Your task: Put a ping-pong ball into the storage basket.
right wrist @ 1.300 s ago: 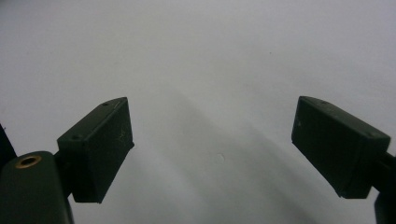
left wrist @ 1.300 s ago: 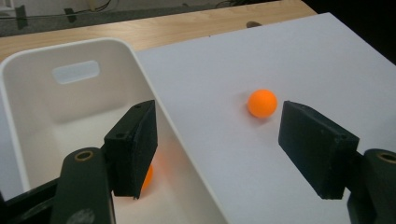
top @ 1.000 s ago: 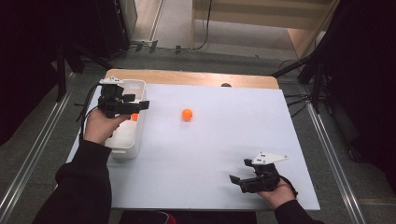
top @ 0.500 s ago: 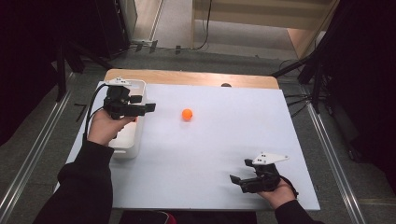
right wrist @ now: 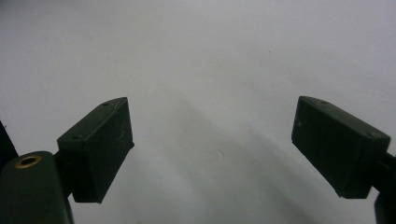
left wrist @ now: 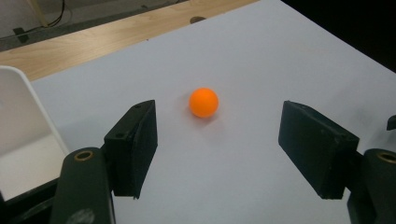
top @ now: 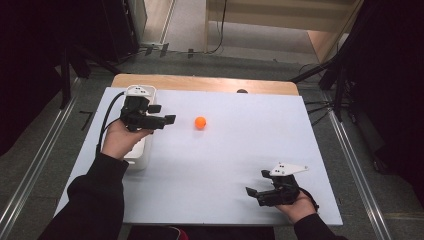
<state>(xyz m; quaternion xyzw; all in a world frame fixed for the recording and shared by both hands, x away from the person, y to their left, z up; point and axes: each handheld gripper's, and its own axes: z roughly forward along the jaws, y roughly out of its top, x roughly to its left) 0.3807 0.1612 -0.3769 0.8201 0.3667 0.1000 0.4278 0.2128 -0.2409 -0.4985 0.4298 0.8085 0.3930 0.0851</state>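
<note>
L gripper (top: 162, 114): held over the near-left part of the table, just past the bin's rim, pointing toward the ball. Jaws spread, nothing btwn them; pads (left wrist: 135, 144) bare in the left gripper view.
R gripper (top: 254, 192): low at the near-right corner of the table, well apart from the ball. Jaws wide apart, empty; bare sheet btwn them in the right gripper view.
Ball (top: 200, 122): small orange ball, loose on the white table sheet (top: 240, 150), left of centre. Sits ahead of the L jaws and roughly on their centre line (left wrist: 203, 102); near, not touching.
Bin (top: 142, 152): white oblong bin at the table's left edge, under the L hand (top: 121, 140). One white wall shows at the left of the left gripper view (left wrist: 18, 107). Contents: can't tell, hand covers most of it.
Step in hand: looks like L gripper lining up on the ball for a pick.
Done so far: approach partly made; jaws already wide enough for the ball.
Left to do: reach the ball, close on it, lift, prob. carry to the bin and let go.
Progress: early, no grasp yet.
Risk: ball is round and free, could roll off if a pad nudges it.
</note>
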